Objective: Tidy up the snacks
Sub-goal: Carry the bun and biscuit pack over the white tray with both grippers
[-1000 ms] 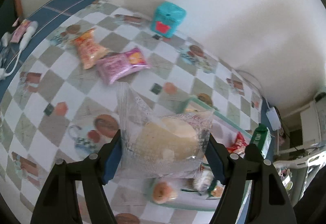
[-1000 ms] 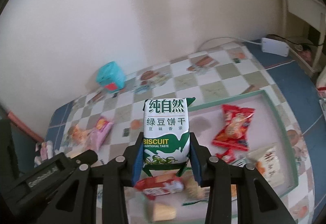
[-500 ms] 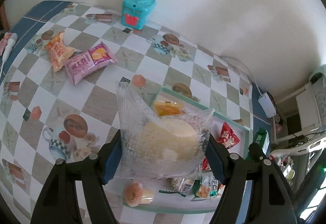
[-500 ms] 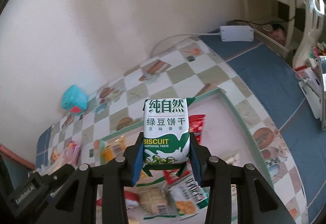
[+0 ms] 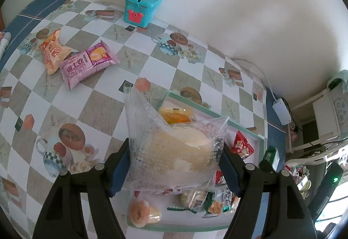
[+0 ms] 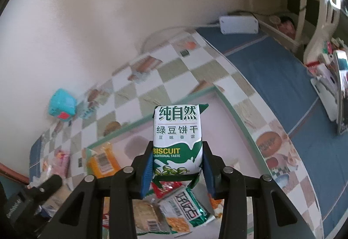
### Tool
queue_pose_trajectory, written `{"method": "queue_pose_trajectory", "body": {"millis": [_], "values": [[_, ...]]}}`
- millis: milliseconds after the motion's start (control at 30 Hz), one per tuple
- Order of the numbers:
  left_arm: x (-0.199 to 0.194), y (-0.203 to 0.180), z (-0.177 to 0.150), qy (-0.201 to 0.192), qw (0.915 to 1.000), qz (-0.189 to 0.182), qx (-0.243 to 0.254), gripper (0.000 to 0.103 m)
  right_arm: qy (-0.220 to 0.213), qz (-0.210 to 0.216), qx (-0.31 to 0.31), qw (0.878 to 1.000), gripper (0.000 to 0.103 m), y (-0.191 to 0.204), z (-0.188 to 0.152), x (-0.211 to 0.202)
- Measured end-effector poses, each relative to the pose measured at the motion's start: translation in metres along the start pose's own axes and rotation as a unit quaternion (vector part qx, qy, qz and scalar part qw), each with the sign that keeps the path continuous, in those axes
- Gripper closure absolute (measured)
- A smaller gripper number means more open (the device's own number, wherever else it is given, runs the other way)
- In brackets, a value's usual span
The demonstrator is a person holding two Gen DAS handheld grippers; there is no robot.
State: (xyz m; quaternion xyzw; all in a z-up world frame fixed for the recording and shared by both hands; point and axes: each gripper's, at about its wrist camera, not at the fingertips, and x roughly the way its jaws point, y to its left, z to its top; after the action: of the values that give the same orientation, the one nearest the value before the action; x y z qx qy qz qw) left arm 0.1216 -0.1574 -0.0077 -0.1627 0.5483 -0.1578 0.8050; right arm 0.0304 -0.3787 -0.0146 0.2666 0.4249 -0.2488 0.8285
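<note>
soft, even daylight fills both views, bright on the pale wall (image 5: 217,10) with no hard glare. shadows are faint: a dim patch lies on the tray (image 6: 239,141) floor beside the biscuit pack (image 6: 177,141). the right wrist view is smeared by motion blur toward its left edge, where the teal box (image 6: 62,106) looks fuzzy. the left wrist view is sharper. fisheye bending curves the tablecloth (image 5: 97,108), and black corners frame both.

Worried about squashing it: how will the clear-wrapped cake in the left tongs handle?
The cake looks soft and probably light, so a tight squeeze may dent it. Its clear wrapper stands up crinkled, likely floppy and slippery against the left tongs.
</note>
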Motion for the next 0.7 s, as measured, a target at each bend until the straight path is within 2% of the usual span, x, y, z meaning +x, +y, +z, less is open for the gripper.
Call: {"method": "queue_pose_trajectory", "body": {"millis": [133,400,567,700], "values": [[0.014,0.004,0.003,0.000,1.0000,0.009,0.001,0.027,0.014,-0.014,0.015,1.000,0.061,-0.010,0.000,0.007],[0.039,0.005,0.004,0.002,0.9985,0.050,0.020,0.027,0.027,-0.030,0.021,0.999,0.061,-0.018,-0.001,0.018],[0.050,0.000,0.000,0.015,0.9983,0.050,0.027,0.028,0.042,-0.033,0.029,0.998,0.061,-0.022,-0.004,0.027],[0.054,-0.012,-0.004,0.026,0.9987,0.023,0.038,0.028,0.048,-0.039,0.032,0.998,0.061,-0.026,-0.006,0.030]]}}
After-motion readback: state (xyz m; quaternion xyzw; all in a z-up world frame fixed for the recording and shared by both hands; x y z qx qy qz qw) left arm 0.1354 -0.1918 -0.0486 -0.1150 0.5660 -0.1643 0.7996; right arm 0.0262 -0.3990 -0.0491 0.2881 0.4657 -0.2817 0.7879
